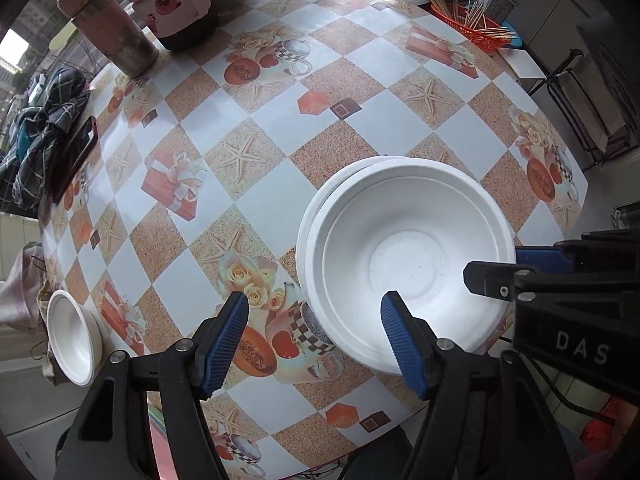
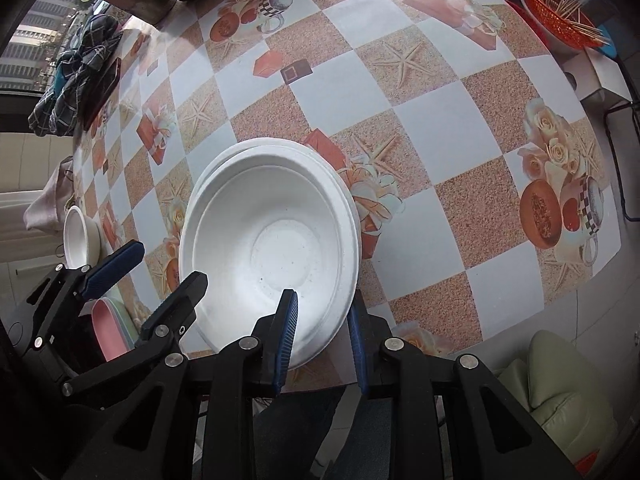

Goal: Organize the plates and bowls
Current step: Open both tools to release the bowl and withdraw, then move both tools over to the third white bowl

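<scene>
A stack of white plates with a white bowl nested on top (image 1: 404,256) sits near the table's front edge; it also shows in the right wrist view (image 2: 272,240). My right gripper (image 2: 323,322) straddles the stack's near rim, one finger inside the bowl, one outside, with a small gap to the rim. My left gripper (image 1: 314,332) is open wide just left of the stack, its right finger over the bowl's near rim. A second white bowl (image 1: 74,338) sits at the table's left edge, also seen in the right wrist view (image 2: 80,236).
The patterned tablecloth (image 1: 280,120) covers a round table. At the back stand a brown flask (image 1: 108,28) and a pink pot (image 1: 176,4). A phone (image 1: 78,156) and plaid cloth (image 1: 44,132) lie far left. An orange basket of sticks (image 1: 472,20) is at the back right.
</scene>
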Demonstrator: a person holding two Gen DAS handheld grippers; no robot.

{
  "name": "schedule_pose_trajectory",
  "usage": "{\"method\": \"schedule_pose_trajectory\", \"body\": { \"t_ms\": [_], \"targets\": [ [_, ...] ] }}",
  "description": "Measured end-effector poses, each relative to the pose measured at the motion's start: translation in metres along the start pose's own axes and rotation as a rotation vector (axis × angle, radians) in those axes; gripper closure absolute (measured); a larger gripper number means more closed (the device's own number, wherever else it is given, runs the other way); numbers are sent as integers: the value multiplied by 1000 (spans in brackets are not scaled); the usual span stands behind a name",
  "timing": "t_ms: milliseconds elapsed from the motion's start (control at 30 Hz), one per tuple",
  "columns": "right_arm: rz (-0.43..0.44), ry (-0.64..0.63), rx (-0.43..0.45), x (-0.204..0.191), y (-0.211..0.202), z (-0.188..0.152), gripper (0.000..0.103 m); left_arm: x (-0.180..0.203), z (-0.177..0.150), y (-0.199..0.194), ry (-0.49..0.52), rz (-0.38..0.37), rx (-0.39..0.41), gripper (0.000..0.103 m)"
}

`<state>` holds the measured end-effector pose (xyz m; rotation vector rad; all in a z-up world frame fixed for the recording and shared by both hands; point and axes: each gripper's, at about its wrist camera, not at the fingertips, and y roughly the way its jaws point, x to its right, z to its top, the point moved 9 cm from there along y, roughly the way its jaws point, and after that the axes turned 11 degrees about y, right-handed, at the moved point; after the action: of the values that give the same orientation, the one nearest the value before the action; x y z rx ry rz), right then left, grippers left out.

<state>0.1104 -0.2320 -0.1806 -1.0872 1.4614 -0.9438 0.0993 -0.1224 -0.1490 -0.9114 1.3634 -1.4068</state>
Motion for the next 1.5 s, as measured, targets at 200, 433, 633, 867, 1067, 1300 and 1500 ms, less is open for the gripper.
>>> {"method": "schedule_pose_trajectory", "body": {
  "t_ms": [200, 433, 633, 867, 1067, 1300, 1500],
  "targets": [
    [-2, 35, 14, 14, -5, -5, 5, -14, -36, 5, -44, -28, -39, 24],
    [-37, 135, -63, 40, 10, -31, 4, -19, -84, 15, -126, -88, -109, 24],
    [-77, 125, -46, 34, 6, -38, 4, -24, -95, 8, -153, -97, -80, 24],
    [-136, 59, 33, 14, -12, -31, 4, -42, -108, -2, -219, -105, -35, 24],
    [-200, 45, 106, 4, -32, -24, 4, -65, -118, -10, -305, -118, 5, 24],
    [-222, -26, 142, -27, -39, -19, 4, -96, -131, -21, -391, -108, 47, 24],
    [-214, -164, 119, -82, -27, -29, 4, -139, -144, -33, -486, -74, 81, 24]
  ]
}}
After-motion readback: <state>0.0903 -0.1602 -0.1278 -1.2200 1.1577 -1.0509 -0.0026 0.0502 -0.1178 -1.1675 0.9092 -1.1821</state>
